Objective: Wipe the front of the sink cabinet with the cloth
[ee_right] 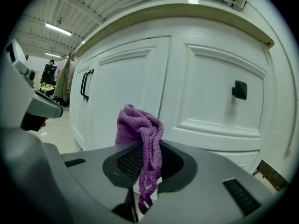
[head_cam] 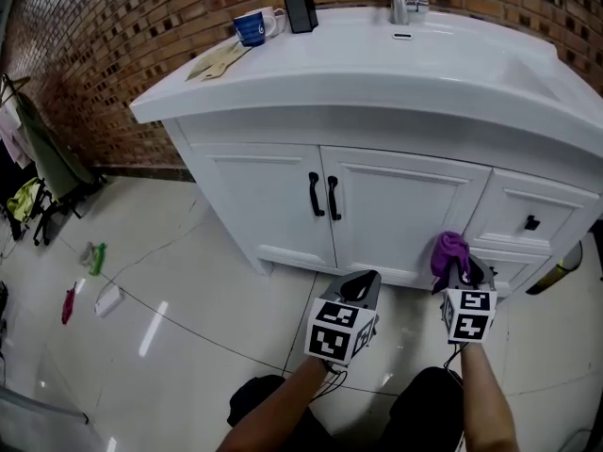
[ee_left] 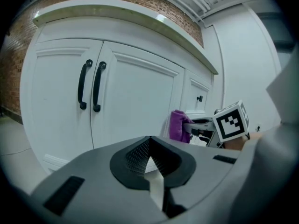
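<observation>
Fingers of right gripper (ee_right: 142, 168) pinched only a fold of cloth (ee_right: 139, 127); left gripper (ee_left: 150, 158) closed, empty. Friction against the cabinet (ee_right: 210, 94) could tug it free.

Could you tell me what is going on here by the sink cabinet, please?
A person faces the white sink cabinet with a gripper in each hand. The right gripper is shut on a purple cloth and holds it near the cabinet's lower front, by the drawers to the right of the double doors. Whether the cloth touches the panel is unclear. The left gripper is shut and empty, low in front of the doors.
</observation>
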`<state>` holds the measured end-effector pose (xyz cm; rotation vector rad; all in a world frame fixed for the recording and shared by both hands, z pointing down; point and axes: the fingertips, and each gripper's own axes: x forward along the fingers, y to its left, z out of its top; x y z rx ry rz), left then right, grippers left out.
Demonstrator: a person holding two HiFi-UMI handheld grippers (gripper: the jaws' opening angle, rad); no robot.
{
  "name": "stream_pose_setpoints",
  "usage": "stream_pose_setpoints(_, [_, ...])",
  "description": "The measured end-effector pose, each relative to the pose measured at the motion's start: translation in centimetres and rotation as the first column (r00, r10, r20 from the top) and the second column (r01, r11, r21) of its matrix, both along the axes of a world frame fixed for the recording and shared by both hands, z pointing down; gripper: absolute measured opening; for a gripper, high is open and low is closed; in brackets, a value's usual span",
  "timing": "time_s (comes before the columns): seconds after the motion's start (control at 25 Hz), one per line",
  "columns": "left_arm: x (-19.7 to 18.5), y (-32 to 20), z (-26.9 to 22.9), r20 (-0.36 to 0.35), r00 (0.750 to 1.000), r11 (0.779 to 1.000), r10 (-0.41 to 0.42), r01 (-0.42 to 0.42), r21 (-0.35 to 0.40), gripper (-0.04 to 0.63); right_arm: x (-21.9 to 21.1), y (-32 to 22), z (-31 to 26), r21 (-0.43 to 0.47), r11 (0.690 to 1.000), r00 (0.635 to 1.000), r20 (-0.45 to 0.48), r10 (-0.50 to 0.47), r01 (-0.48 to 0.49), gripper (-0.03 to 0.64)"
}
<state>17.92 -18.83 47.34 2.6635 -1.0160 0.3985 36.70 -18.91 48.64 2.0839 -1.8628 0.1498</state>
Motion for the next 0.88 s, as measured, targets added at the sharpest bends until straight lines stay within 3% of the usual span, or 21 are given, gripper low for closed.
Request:
stream_pose_setpoints(0.24, [0.8, 0.3, 2.3, -0.008, 1.000, 1.000, 0.013, -0.013, -0.023, 0.005, 2.0, 0.9, 1.6, -0.019, 0.998, 0.998, 0.013, 0.058, -0.058, 0.071])
stream_pose_setpoints(0.6, [-0.1, -0.5, 4.2, -0.028, 1.000, 0.999, -0.004, 0.002, -0.039, 0.005, -1.1, -1.1, 3.3, -0.039, 0.999, 1.000, 0.011, -0.011, 0.011, 0.071])
stream_pose_setpoints(0.88, [-2.4, -1.8, 5.3, -0.033, 0.998, 0.998, -0.046, 0.045, -0.034, 0.005, -6.1, -3.6, 4.3, -0.054, 0.993, 0.994, 0.005, -0.109, 0.109, 0.071])
